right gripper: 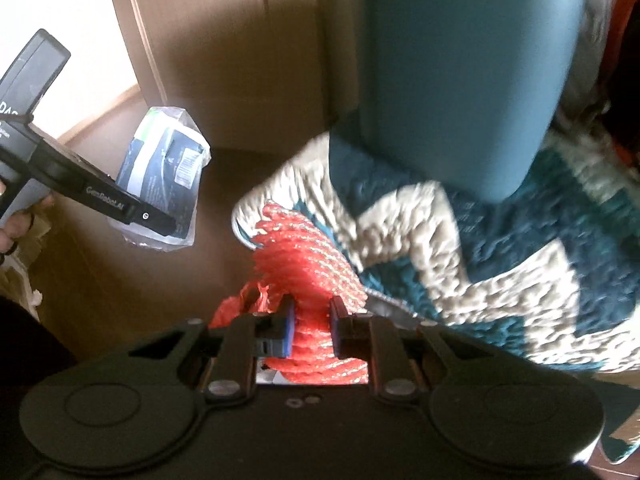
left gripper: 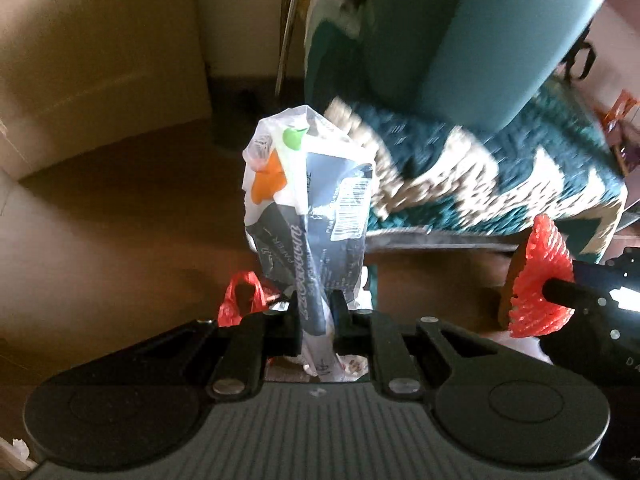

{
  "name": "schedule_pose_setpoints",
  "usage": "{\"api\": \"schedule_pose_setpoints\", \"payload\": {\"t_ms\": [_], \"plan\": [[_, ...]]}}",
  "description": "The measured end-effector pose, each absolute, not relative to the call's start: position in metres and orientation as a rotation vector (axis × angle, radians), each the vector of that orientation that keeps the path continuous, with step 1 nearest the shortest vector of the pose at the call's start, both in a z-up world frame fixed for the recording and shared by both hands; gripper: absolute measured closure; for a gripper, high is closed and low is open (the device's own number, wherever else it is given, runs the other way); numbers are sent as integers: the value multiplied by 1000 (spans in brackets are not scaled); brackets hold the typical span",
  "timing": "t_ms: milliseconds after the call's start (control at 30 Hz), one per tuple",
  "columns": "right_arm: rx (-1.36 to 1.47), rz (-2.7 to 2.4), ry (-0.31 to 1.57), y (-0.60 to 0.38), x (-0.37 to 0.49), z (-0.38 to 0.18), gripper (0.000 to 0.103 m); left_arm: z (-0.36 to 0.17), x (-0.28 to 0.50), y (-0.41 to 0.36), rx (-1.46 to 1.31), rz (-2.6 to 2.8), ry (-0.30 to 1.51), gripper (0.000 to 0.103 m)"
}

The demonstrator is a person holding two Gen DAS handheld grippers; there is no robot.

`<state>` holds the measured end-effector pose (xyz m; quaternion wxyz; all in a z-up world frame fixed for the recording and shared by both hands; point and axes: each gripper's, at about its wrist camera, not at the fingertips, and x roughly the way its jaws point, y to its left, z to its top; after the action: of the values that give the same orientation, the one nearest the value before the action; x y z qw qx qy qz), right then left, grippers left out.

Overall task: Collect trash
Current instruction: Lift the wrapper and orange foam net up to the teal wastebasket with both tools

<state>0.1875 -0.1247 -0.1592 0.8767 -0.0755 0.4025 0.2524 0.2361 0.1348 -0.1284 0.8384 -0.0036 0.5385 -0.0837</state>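
My left hand-held gripper (left gripper: pixel 316 316) is clamped tight on a crumpled plastic wrapper (left gripper: pixel 308 208), a clear-and-dark package with white lettering, a barcode label and orange and green patches near its top. The wrapper stands up from between my fingers, lifted clear of the brown floor (left gripper: pixel 132 216). Seen from my right wrist camera, the same wrapper (right gripper: pixel 168 176) hangs beyond the black arm of the left hand-held gripper (right gripper: pixel 132 210), and my hand (right gripper: pixel 16 220) shows at the frame's left edge behind it.

My right hand-held gripper (right gripper: pixel 312 328) is squeezing a piece of red foam netting (right gripper: pixel 308 256), the meshed sleeve kind; its blue-edged pads press into the netting from both sides, and the netting fans out above them. From the left wrist camera that netting (left gripper: pixel 536 280) shows at the right, flared like a ruffle around the black fingertip of the right hand-held gripper (left gripper: pixel 560 284).

Below my left fingers a red plastic bag (left gripper: pixel 240 296) lies on the floor, along with some pale scraps I cannot make out. Ahead of both cameras is a shaggy teal rug with a cream zigzag (right gripper: pixel 500 240), blurred, and a tall smooth blue-grey object (right gripper: pixel 460 80) standing on it. A light wooden panel (right gripper: pixel 224 40) rises behind the wrapper.
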Motion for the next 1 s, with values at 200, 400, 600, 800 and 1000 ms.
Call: {"api": "schedule_pose_setpoints", "payload": {"t_ms": [200, 400, 600, 800, 1000], "plan": [[-147, 506, 717, -135, 159, -103, 87, -72, 206, 111, -13, -174, 1034, 90], [-143, 478, 603, -149, 146, -54, 86, -12, 197, 91, -20, -174, 925, 90], [-120, 442, 524, -167, 153, -8, 86, 38, 202, 66, -25, -192, 834, 90], [-112, 399, 457, -179, 180, 38, 86, 87, 221, 39, -25, -225, 755, 90], [-102, 354, 402, -187, 222, 81, 86, 127, 252, 13, -12, -225, 674, 90]]}}
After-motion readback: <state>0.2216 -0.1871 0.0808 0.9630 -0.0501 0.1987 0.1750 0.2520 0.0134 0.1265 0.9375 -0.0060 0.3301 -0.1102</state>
